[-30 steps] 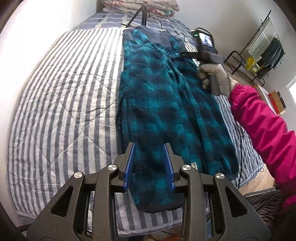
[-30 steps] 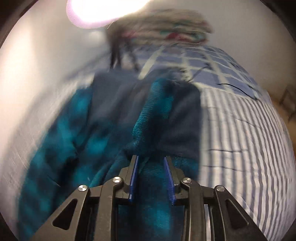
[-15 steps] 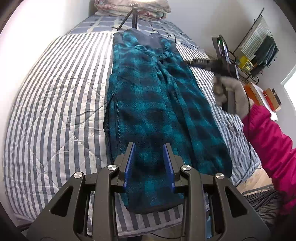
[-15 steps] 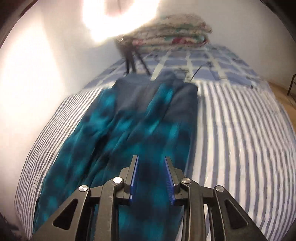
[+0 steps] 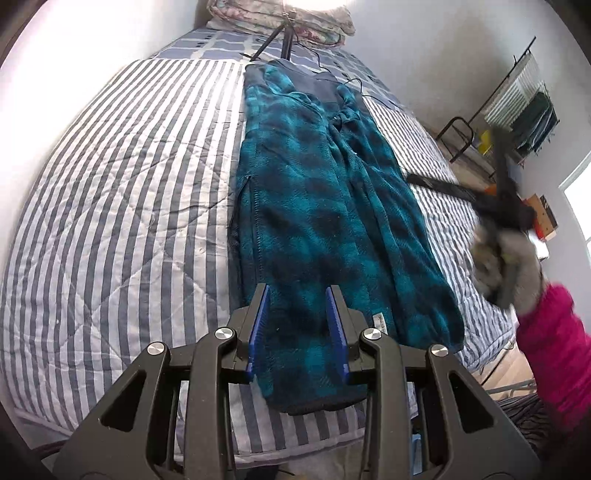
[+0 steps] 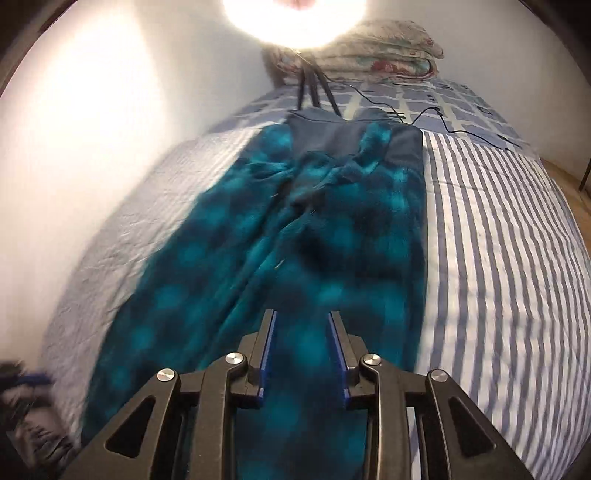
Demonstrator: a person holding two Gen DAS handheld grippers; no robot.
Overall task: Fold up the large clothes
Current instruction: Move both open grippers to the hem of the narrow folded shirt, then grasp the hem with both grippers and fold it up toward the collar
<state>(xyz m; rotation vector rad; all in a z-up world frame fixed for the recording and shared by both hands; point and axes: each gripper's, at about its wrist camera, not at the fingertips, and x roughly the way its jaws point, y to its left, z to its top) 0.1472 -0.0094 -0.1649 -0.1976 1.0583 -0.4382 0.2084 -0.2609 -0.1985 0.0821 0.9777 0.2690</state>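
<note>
A long teal and black plaid fleece garment point(image 5: 317, 206) lies lengthwise on the striped bed point(image 5: 122, 206), folded into a narrow strip with a dark navy lining at its far end. My left gripper point(image 5: 297, 328) is open and empty above the garment's near hem. My right gripper point(image 6: 303, 350) is open and empty, held above the garment point(image 6: 295, 251) from the other side. In the left wrist view the right gripper point(image 5: 436, 184) is blurred at the right, held by a grey-gloved hand off the bed's edge.
A tripod point(image 5: 280, 40) with a cable stands on the bed's far end, before stacked floral bedding point(image 5: 280, 14). A bright lamp point(image 6: 295, 18) glares against the wall. A clothes rack point(image 5: 524, 99) and shelves stand right of the bed.
The right gripper has let go of the garment's upper part and pulled back off to the bed's side. The garment now lies flat. The left gripper has drawn back slightly.
</note>
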